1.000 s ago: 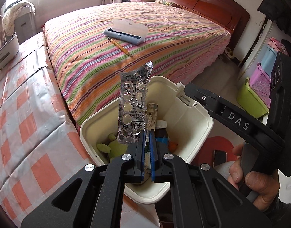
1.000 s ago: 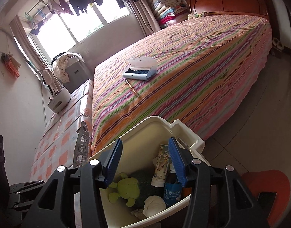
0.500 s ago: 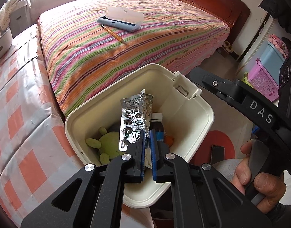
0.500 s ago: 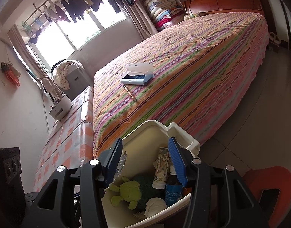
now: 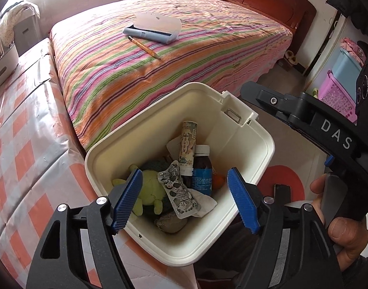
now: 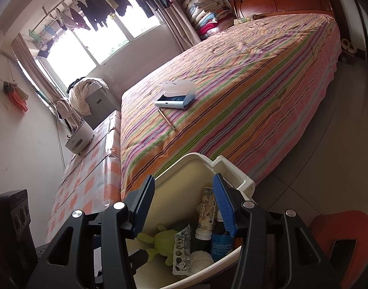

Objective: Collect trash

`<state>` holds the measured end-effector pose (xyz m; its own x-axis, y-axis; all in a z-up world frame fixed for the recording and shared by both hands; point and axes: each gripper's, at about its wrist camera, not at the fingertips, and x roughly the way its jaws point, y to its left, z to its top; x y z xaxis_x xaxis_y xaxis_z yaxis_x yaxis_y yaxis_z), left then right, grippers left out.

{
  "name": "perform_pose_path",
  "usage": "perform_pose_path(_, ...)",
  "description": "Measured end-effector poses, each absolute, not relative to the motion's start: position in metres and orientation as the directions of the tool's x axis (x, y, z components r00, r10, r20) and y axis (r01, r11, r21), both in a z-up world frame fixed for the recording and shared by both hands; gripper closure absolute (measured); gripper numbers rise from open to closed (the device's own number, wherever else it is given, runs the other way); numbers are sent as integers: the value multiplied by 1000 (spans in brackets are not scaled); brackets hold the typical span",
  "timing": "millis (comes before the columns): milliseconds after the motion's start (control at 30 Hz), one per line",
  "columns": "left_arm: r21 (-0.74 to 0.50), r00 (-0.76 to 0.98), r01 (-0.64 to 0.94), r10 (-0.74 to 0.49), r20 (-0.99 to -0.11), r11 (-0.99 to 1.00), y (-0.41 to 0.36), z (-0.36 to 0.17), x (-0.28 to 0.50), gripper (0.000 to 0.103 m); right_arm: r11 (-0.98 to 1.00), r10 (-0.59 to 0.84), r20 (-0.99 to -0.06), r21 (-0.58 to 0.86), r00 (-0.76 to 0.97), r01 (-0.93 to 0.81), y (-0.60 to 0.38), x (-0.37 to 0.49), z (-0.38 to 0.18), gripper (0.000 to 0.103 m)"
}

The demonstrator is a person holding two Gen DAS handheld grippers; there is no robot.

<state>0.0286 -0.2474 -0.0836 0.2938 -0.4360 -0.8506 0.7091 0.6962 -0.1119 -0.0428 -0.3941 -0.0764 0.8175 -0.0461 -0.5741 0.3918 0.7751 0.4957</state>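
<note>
Inside the cream plastic bin (image 5: 234,130), the crumpled silver foil blister pack (image 5: 180,192) lies on the other trash. Left tool (image 5: 185,198) hangs above, jaws spread, empty; right tool (image 6: 184,201) likewise. Foil judged light, thin, springy: grip one flat edge.

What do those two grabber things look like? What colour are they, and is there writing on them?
Both are black plastic frames with silver screws. The left gripper and right gripper each have two blue fingers with ridged, bumpy pads. The left camera sees white letters "DAS" on the right gripper's black body, and a bare hand around its handle. No cables show.
</note>
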Motion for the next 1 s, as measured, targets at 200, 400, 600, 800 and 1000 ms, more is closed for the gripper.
perform_pose_path(200, -106, 311, 692, -428, -849, 714, -241, -81, 31, 27, 770, -52, -569, 500, 820, 396, -395, -44, -76, 54)
perform_pose_path(400, -98, 348, 646, -407, -845, 757, -221, -77, 38, 26, 779, -47, -573, 491, 818, 389, -388, -40, -75, 54)
perform_pose_path(600, -86, 415, 547, -359, -836, 833, -189, -70, 51, 26, 807, -46, -577, 459, 815, 371, -372, -34, -72, 54)
perform_pose_path(800, -56, 487, 429, -283, -826, 902, -143, -64, 50, 26, 852, -29, -609, 400, 792, 339, -341, -37, -72, 54)
perform_pose_path(1000, -10, 565, 327, -204, -800, 945, -101, -52, 34, 21, 906, 2, -630, 330, 777, 265, -298, -51, -63, 54)
